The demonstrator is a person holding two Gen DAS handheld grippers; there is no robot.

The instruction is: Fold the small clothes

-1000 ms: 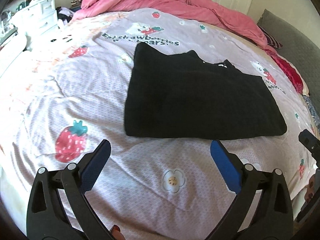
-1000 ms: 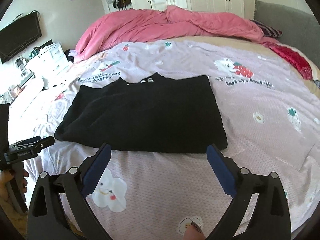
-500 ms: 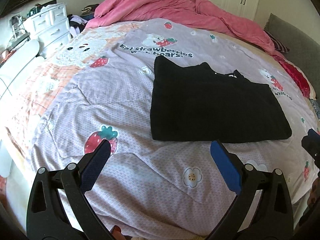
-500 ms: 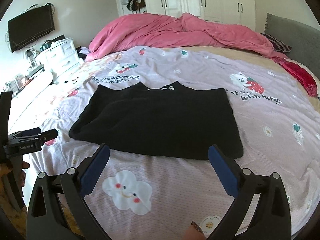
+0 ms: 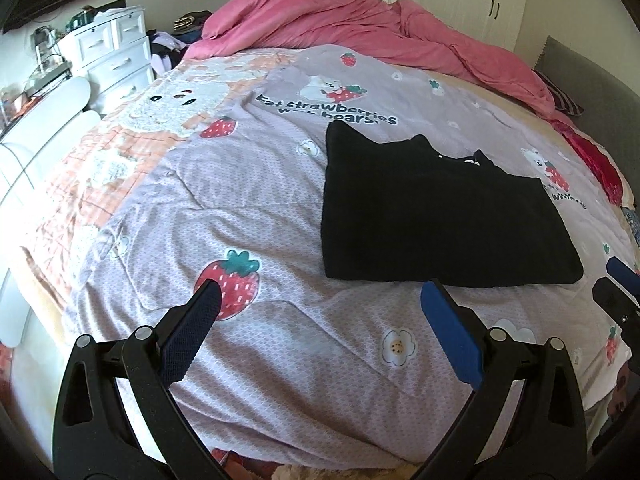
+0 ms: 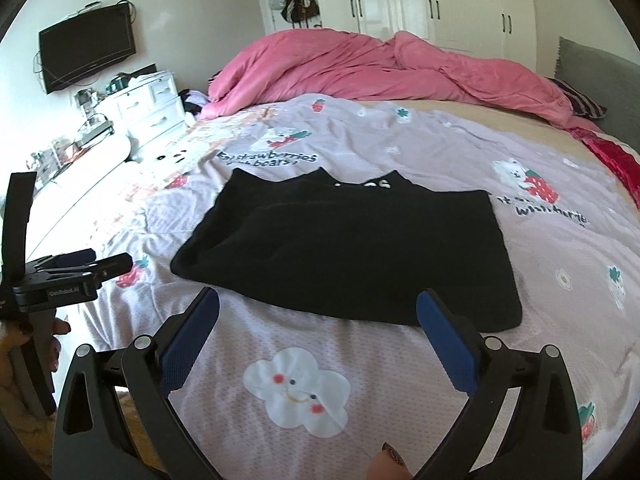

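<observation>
Bedding fills the left wrist view: a printed sheet (image 5: 248, 216) is spread flat, presumably to give a smooth folding surface, and a pink duvet (image 5: 360, 28) is bunched along the top of the frame, out of the way. A black garment (image 5: 436, 216) is laid right of centre, already squared into a rough rectangle with its collar toward the top, so a further fold seems to be left. The left gripper (image 5: 320, 304) is held above the bare sheet at lower centre, its blue pads spread wide with nothing between them, short of the garment's near edge. The tip of the right gripper (image 5: 618, 284) is seen at the right edge. In the right wrist view the garment (image 6: 352, 248) lies at centre, its near hem just beyond the right gripper (image 6: 318, 312), which is likewise spread wide and empty, seemingly lined up for the near right corner. The left gripper (image 6: 76, 266) is seen side-on at the left edge, held by a hand (image 6: 24, 344), clear of the cloth.
</observation>
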